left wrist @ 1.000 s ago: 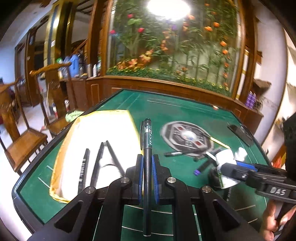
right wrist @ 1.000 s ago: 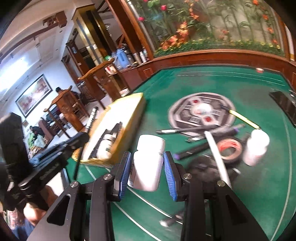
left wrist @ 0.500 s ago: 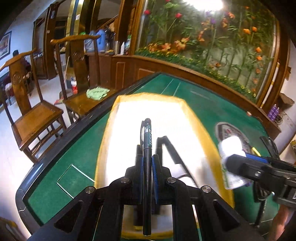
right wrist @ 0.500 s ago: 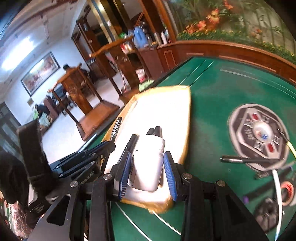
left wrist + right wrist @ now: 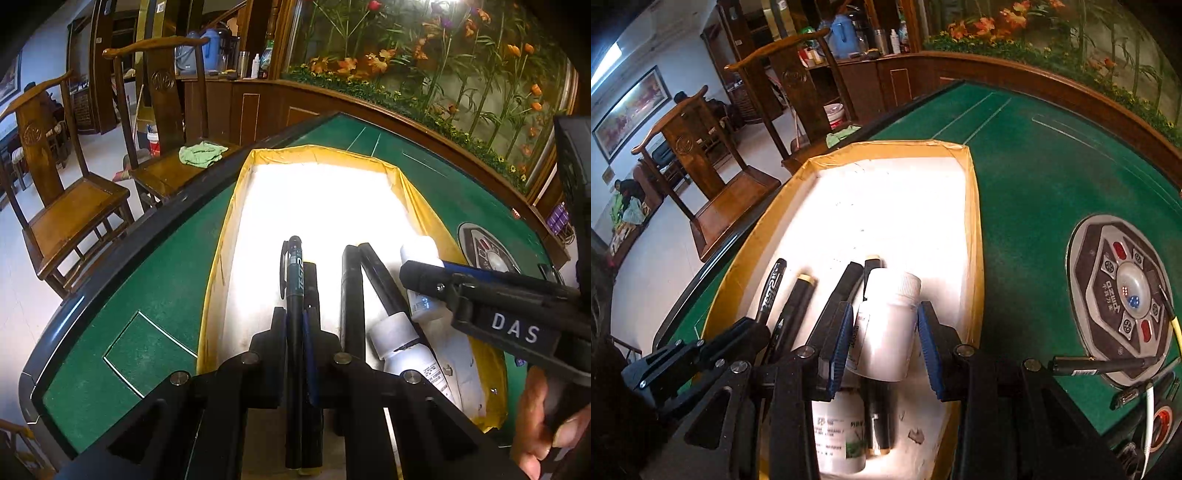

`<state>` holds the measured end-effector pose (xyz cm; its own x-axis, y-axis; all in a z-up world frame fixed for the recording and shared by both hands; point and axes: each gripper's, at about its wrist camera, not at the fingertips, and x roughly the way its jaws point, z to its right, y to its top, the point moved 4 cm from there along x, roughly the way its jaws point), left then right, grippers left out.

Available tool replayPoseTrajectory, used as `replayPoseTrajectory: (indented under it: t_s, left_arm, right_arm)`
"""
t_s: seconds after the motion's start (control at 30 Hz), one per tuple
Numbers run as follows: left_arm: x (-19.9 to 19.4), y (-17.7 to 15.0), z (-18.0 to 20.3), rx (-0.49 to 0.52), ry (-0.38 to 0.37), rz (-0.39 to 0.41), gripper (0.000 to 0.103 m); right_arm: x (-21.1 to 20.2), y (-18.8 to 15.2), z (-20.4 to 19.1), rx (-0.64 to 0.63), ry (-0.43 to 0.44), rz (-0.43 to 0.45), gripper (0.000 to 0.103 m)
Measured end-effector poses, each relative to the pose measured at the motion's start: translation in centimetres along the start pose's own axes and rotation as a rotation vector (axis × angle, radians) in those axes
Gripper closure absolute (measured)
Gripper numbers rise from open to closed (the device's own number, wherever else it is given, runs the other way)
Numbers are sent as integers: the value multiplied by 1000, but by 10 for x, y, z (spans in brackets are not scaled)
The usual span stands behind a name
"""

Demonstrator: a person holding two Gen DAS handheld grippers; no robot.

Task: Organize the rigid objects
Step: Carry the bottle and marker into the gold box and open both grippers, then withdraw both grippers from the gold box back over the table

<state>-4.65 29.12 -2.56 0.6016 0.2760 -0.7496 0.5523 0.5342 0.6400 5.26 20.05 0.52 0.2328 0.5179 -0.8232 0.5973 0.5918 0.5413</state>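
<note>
Both grippers now over tray [image 5: 221, 258], pen [image 5: 295, 295] between left fingers [image 5: 280, 332].

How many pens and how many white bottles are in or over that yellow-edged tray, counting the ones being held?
Black pens: 4 (three lying pens in the tray, one held pen in the left fingers)
White bottles: 2 (one lying bottle, one held bottle in the right fingers)
Total: 6

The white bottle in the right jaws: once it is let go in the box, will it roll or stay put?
The white bottle is round and lies nearly on its side, so it may roll a little. The pens and a second bottle lie close by in the yellow-rimmed box and would likely stop it. It looks like rigid plastic, so it should keep its shape.
</note>
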Motion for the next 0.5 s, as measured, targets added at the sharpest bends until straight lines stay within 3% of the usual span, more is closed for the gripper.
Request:
replayPoseTrajectory:
  t_s: [0.1,0.17,0.2,0.23,0.3,0.5]
  left_arm:
    - [3,0,-2,-2,-2,-17,94]
    - [2,0,-1,0,-4,-13,88]
    - [1,0,-1,-3,-3,-12,70]
    - [0,0,-1,-6,-8,-7,58]
    - [-7,0,0,-9,-24,21,45]
    - [-21,-5,8,-5,-35,42,43]
  right_arm:
    - [0,1,5,16,-11,17,68]
    - [-2,1,4,17,5,16,64]
    - [-5,0,4,17,14,19,64]
    - [-10,-2,3,18,19,27,63]
    - [-18,-3,3,17,32,43,63]
    - [-57,-17,15,49,83,111,61]
